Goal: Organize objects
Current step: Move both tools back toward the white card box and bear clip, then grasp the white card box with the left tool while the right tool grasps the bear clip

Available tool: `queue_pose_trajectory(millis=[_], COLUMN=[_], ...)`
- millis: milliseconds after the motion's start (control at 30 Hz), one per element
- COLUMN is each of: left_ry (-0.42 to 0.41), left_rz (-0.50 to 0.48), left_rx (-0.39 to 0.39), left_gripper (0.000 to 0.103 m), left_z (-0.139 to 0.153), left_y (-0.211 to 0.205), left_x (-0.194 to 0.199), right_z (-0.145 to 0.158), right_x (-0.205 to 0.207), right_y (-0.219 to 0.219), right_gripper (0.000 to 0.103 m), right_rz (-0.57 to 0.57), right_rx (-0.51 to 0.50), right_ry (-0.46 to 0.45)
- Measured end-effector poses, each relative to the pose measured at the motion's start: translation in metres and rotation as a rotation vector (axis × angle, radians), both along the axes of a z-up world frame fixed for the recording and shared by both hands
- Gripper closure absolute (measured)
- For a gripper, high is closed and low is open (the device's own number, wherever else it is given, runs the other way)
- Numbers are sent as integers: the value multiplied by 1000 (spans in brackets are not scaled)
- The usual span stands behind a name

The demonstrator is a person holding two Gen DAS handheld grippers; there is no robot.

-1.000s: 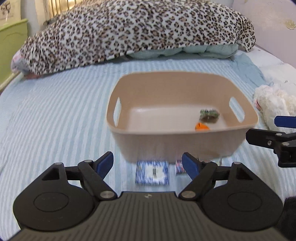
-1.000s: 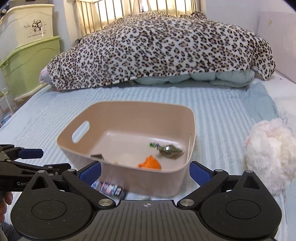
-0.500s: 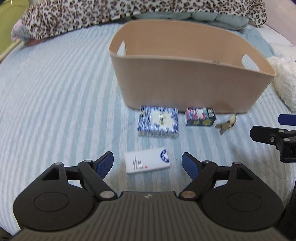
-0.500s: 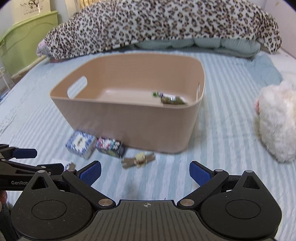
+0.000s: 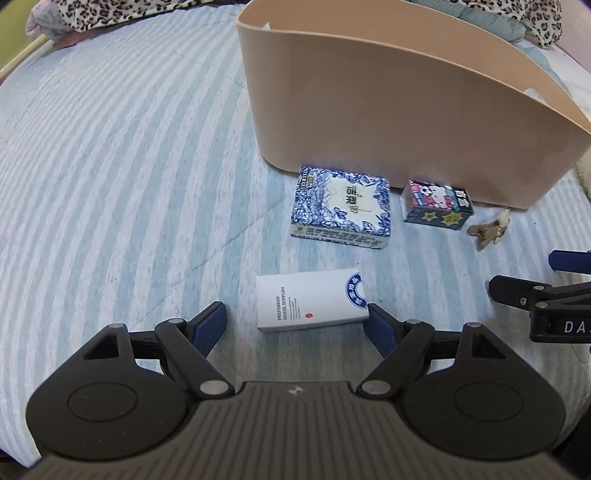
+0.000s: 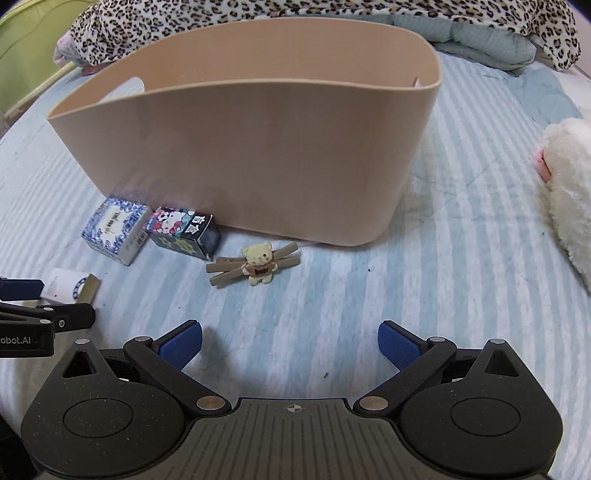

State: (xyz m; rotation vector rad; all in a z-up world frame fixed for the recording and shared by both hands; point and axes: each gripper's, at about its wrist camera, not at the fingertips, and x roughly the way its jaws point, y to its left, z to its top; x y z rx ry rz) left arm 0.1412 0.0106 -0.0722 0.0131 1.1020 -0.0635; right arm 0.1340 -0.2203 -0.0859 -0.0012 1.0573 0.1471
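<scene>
A bed covered in a pale blue striped sheet (image 5: 110,166) fills both views, with a leopard-print blanket (image 6: 332,14) heaped along its far side. On the sheet stands 1 beige plastic bin (image 6: 258,147), upright, with a handle cut-out showing in its wall; its inside is hidden from both cameras.

4 small things lie loose on the sheet in front of the bin's near wall. 1 blue-and-white patterned box (image 5: 341,206) lies flat, just beside the wall. To its right, also close against the wall, is 1 small dark box printed with a cartoon cat (image 5: 437,205). Right of that, a little farther from the bin, lies 1 brown hair clip carrying a cream toy bear (image 6: 256,264). 1 white box with a blue round emblem (image 5: 312,299) lies flat, farther from the bin than the patterned box and apart from it.

The left gripper (image 5: 295,323) hangs low over the sheet with its jaws spread wide, the white box lying between its blue pads (image 5: 210,325); whether the right pad touches the box's corner cannot be told. The right gripper (image 6: 290,345) is likewise spread wide and empty, on the near side of the bear clip and apart from it.

1 white plush toy (image 6: 565,206) rests to the right of the bin, and a green container (image 6: 18,55) stands beyond the bed's left edge.
</scene>
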Motion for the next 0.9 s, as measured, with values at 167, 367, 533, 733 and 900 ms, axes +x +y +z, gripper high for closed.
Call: queue_pose_trajectory(millis=[167, 367, 533, 733, 900], left_ry=[-3, -3, -5, -19, -21], left_rz=[12, 25, 26, 34, 42], left_rx=[-19, -29, -34, -43, -40], left_gripper=[14, 11, 11, 12, 20], left_z=[-3, -6, -7, -9, -8], left_y=[3, 4, 2, 2, 0], left_x=[4, 4, 5, 12, 12], right_z=[-6, -8, -10, -9, -9], right_x=[0, -3, -12, -11, -10], right_y=[4, 5, 8, 17, 21], right_gripper=[0, 0, 0, 0, 4], right_rz=[20, 10, -8, 32, 37], right_rx=[-2, -6, -6, -46, -52], right_ry=[-15, -14, -46, -88, -127])
